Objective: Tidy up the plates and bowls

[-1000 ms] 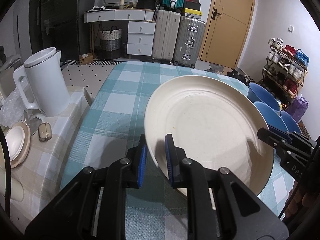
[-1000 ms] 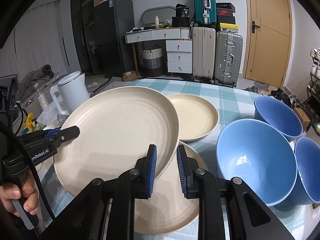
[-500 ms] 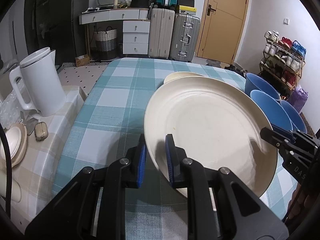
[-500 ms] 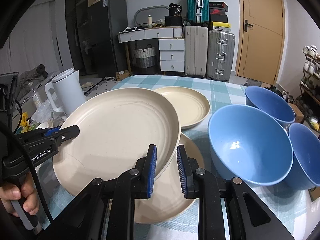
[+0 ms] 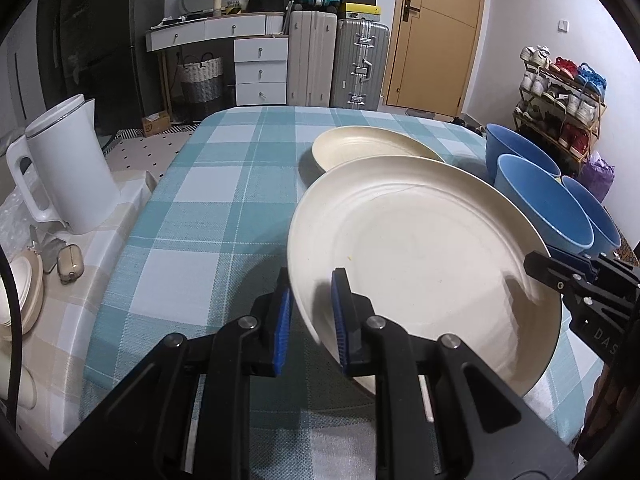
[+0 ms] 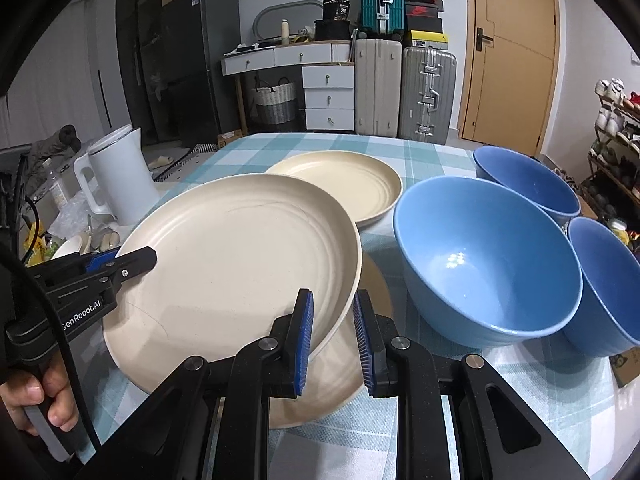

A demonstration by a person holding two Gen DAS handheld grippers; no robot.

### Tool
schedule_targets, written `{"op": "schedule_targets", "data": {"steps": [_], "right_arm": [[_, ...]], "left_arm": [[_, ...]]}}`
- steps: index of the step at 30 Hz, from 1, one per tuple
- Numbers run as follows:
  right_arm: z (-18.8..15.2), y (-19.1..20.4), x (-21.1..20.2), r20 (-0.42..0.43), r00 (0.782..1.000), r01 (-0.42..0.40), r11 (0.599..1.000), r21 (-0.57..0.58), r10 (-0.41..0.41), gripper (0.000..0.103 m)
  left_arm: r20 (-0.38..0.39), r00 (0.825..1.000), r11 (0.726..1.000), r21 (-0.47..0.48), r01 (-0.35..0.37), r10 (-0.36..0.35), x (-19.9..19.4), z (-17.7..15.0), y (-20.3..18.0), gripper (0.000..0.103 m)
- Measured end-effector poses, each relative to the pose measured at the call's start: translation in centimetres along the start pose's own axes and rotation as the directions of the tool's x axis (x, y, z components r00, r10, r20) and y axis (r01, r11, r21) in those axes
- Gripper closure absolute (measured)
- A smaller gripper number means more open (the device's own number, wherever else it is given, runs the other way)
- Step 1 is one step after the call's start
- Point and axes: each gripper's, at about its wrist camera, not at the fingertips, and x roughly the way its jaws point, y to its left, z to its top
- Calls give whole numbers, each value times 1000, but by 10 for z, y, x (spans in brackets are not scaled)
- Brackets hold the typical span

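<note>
While gripped, cream plate (image 6: pixel 240 256) tilted

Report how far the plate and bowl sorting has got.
Done: nothing looks stacked yet. In hand: the left gripper and right gripper hold the large cream plate by opposite rims, raised over a second cream plate on the table. Left: a third cream plate lies apart, and three blue bowls stand separately, unnested.

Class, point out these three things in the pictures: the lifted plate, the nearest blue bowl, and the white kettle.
lifted plate (image 6: pixel 240 264), right wrist view, on its flat centre.
nearest blue bowl (image 6: pixel 480 256), right wrist view, on its inner wall.
white kettle (image 5: pixel 68 168), left wrist view, on its body.
</note>
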Motion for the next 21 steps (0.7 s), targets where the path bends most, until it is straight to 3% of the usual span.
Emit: {"op": "schedule_targets", "data": {"steps": [14,21], "right_arm": [[-17,-1,16,-18,997,73,997,-11,-73,82],[-22,-6,22,-32,997,73,997,1,-72,82]], "left_arm": [[11,1000,997,68,-22,21,23,-14,-12,87],[10,999,996,84,-36,35,31,-18,-17,86]]}}
